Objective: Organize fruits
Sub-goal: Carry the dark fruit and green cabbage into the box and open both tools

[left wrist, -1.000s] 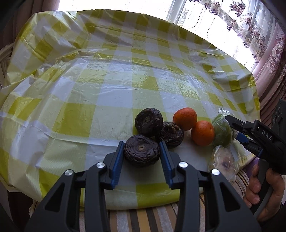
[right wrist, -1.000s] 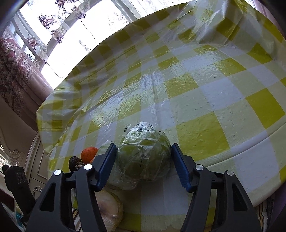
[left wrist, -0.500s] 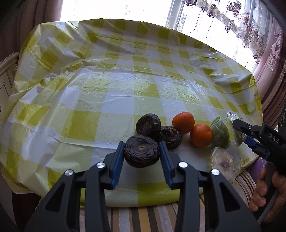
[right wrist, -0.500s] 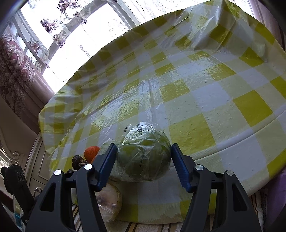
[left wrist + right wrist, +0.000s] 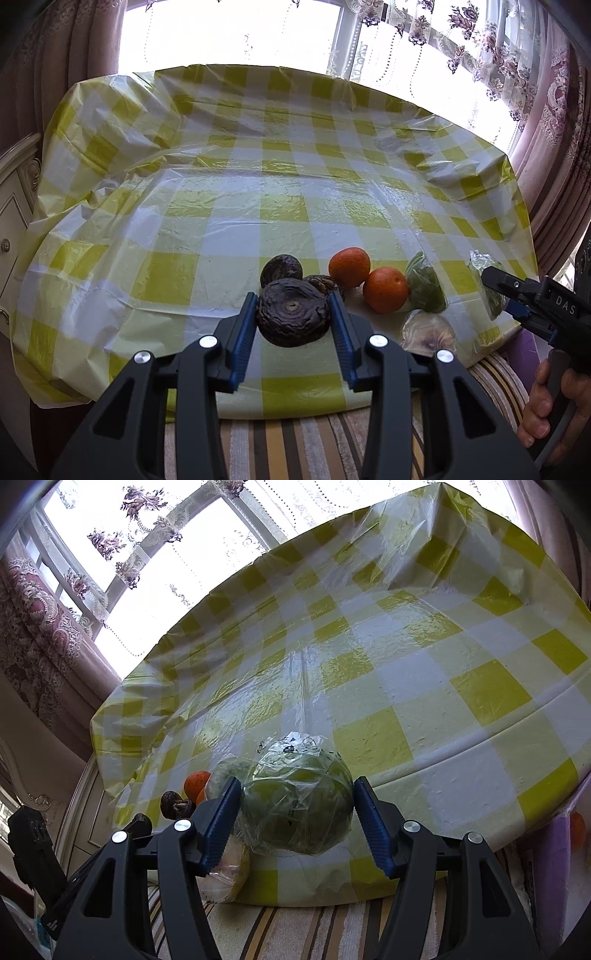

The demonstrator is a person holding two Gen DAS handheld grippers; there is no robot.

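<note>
Left wrist view: left gripper (image 5: 293,319) clamped on dark wrinkled fruit (image 5: 293,317).
Right wrist view: right gripper (image 5: 297,812) clamped on plastic bag (image 5: 295,771).
Bag contents: green fruit (image 5: 306,812).

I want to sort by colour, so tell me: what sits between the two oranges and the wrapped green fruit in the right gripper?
In the left wrist view, another plastic-wrapped green fruit lies between the oranges and the wrapped green fruit held by the right gripper.

A yellow-and-white checked plastic tablecloth (image 5: 236,229) covers the table, crinkled and glossy under the light. Behind it stands a bright window (image 5: 229,33) with flowered lace curtains (image 5: 110,542). A striped rug (image 5: 295,443) lies below, a cream cabinet (image 5: 11,206) alongside.
</note>
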